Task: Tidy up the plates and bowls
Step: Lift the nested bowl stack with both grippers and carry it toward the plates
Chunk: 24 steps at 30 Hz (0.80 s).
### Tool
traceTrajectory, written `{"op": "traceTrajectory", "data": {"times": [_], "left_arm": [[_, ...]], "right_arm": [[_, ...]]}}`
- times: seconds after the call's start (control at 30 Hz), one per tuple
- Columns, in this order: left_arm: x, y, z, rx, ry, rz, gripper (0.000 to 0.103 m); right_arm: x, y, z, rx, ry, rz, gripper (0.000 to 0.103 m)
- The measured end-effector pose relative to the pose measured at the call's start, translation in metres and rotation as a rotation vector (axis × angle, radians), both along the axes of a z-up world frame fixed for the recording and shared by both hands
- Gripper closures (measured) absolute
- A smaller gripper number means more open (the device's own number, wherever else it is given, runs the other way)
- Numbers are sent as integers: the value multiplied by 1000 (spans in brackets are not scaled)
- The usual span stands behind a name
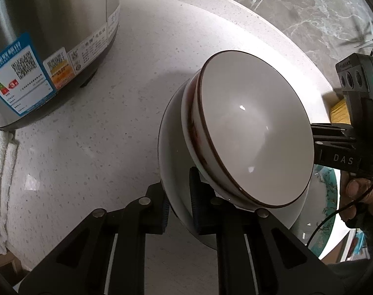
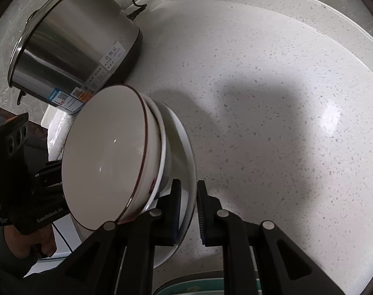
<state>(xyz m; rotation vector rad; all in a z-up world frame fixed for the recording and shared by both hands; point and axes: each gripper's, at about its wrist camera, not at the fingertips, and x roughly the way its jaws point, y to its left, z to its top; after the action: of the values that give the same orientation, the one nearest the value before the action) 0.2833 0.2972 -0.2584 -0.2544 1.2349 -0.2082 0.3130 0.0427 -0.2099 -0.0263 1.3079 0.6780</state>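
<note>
A stack of nested white bowls is held up off the speckled white counter (image 1: 100, 135). The top bowl (image 1: 255, 127) has a brown rim; it shows in the right wrist view too (image 2: 105, 157). Under it sits a larger plain white bowl (image 1: 174, 152), also in the right wrist view (image 2: 184, 152). My left gripper (image 1: 177, 209) is shut on the large bowl's rim from one side. My right gripper (image 2: 187, 209) pinches the same bowl's rim from the opposite side. Each gripper shows in the other's view, the right one (image 1: 334, 145) and the left one (image 2: 41, 179).
A steel rice cooker (image 1: 46, 44) with stickers stands on the counter at the left, also seen in the right wrist view (image 2: 70, 49) with its cord. A white towel (image 1: 2, 184) lies beside it. A teal patterned plate (image 1: 329, 209) lies below the stack. A marble wall (image 1: 297, 7) runs behind.
</note>
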Motion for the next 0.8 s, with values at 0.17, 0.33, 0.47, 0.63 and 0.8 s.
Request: {"op": "traceTrajectory", "data": {"times": [0.17, 0.33, 0.47, 0.63, 0.8], "left_arm": [[-5, -8, 22, 2, -28, -20, 93], [-2, -23, 46, 0, -47, -67, 92], [0, -39, 61, -9, -57, -105, 92], [2, -63, 76, -21, -59, -163, 92], [0, -95, 91, -32, -66, -224, 92]], "right_arm": [[-3, -7, 17, 9, -20, -20, 88], [-10, -20, 38, 11, -41, -48, 89], [-17, -37, 51, 14, -48, -84, 88], [-27, -64, 63, 16, -52, -136, 88], [-39, -90, 75, 17, -55, -183, 88]]}}
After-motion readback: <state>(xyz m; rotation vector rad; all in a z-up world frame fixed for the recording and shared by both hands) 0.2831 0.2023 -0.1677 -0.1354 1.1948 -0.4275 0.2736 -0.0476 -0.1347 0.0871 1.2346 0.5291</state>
